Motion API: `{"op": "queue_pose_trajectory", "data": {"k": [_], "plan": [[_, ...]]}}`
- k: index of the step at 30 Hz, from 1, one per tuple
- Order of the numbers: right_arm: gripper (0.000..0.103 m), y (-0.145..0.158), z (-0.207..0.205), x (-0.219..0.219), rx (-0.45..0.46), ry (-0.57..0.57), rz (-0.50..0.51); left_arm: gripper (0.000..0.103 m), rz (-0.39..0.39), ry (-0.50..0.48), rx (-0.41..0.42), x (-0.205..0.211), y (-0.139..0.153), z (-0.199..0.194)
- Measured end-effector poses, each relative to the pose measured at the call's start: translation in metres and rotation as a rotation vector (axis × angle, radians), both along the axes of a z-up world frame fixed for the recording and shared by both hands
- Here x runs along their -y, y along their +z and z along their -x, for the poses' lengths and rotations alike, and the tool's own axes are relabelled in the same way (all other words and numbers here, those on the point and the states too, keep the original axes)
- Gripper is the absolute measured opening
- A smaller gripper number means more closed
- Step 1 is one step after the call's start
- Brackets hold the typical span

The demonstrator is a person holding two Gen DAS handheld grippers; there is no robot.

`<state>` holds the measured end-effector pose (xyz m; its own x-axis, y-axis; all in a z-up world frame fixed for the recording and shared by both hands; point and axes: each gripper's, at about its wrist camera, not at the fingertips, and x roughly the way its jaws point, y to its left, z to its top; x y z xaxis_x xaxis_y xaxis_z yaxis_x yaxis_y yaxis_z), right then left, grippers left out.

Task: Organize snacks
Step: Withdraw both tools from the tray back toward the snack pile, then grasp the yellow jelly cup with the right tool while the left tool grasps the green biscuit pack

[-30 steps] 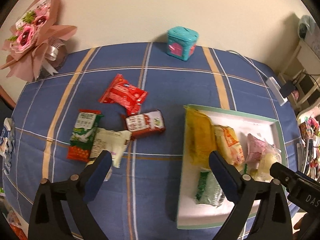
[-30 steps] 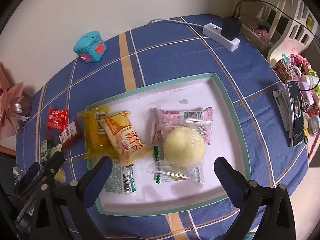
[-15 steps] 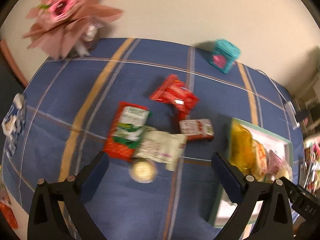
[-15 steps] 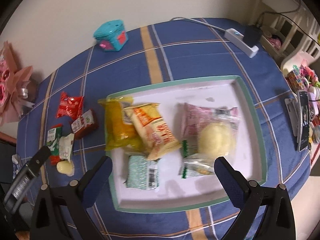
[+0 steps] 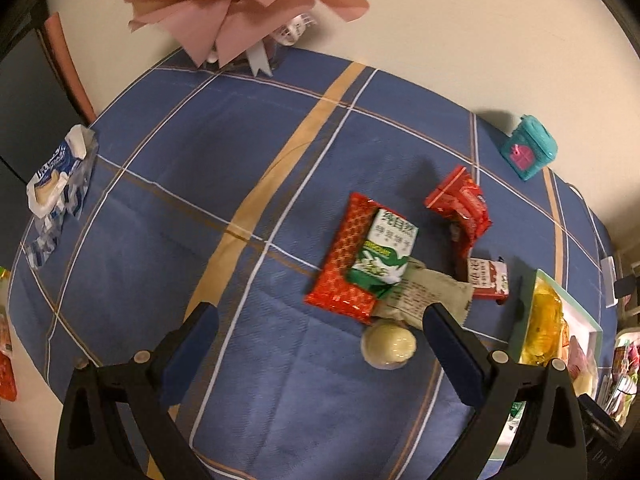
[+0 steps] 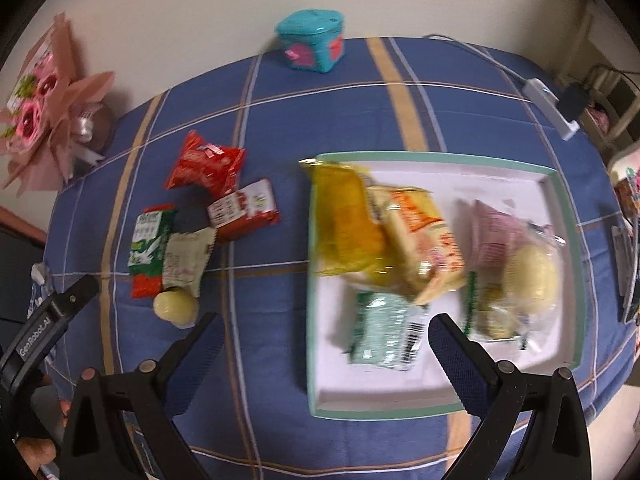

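Loose snacks lie on the blue plaid tablecloth: a red-and-green packet [image 5: 366, 256] [image 6: 149, 240], a pale wrapper [image 5: 428, 296] [image 6: 185, 260], a round cream bun [image 5: 389, 345] [image 6: 176, 305], a red pouch [image 5: 460, 204] [image 6: 205, 168] and a red-white bar [image 5: 487, 278] [image 6: 244, 210]. A white tray with a green rim [image 6: 440, 402] [image 5: 592, 322] holds several packets, among them a yellow bag [image 6: 344, 224]. My left gripper [image 5: 316, 344] is open and empty above the cloth, left of the bun. My right gripper [image 6: 322, 350] is open and empty over the tray's left edge.
A pink paper bouquet [image 5: 248, 4] [image 6: 52, 108] stands at the back left. A teal box [image 5: 528, 152] [image 6: 312, 46] sits by the wall. A blue-white packet [image 5: 56, 184] lies at the table's left edge. A power strip [image 6: 554, 106] lies at the right.
Both grippers have swung left. The loose snacks now sit closer in the left wrist view, and the tray has slid to the right in both views. Both grippers stay open.
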<state>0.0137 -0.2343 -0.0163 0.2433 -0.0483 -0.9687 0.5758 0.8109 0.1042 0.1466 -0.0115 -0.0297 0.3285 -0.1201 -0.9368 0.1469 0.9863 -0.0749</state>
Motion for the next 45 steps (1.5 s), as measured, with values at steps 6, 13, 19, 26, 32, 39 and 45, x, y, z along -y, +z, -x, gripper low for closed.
{"op": "queue_pose_trajectory", "data": {"k": [6,13,19,26,32,39,45], "plan": [[0.103,-0.012,-0.021,-0.028,0.005,0.061,-0.018,0.102,-0.004,-0.001,-0.031,-0.005,-0.013,-0.007],[0.103,-0.04,-0.042,-0.057,-0.014,0.114,-0.065,0.102,-0.033,0.0,-0.098,-0.01,-0.043,-0.016],[0.103,-0.061,-0.057,-0.079,-0.042,0.152,-0.074,0.102,-0.056,0.028,-0.148,-0.02,-0.067,-0.026],[0.103,-0.084,-0.075,-0.114,-0.081,0.217,-0.062,0.102,-0.099,0.068,-0.15,-0.037,-0.078,-0.033],[0.103,-0.096,-0.087,-0.139,-0.091,0.256,-0.023,0.102,-0.093,0.082,-0.166,-0.044,-0.087,-0.038],[0.094,-0.106,-0.094,-0.154,-0.107,0.274,0.039,0.102,-0.066,0.09,-0.164,-0.06,-0.084,-0.042],[0.089,-0.105,-0.098,-0.156,-0.088,0.278,0.068,0.102,-0.059,0.097,-0.156,-0.072,-0.076,-0.042]]}}
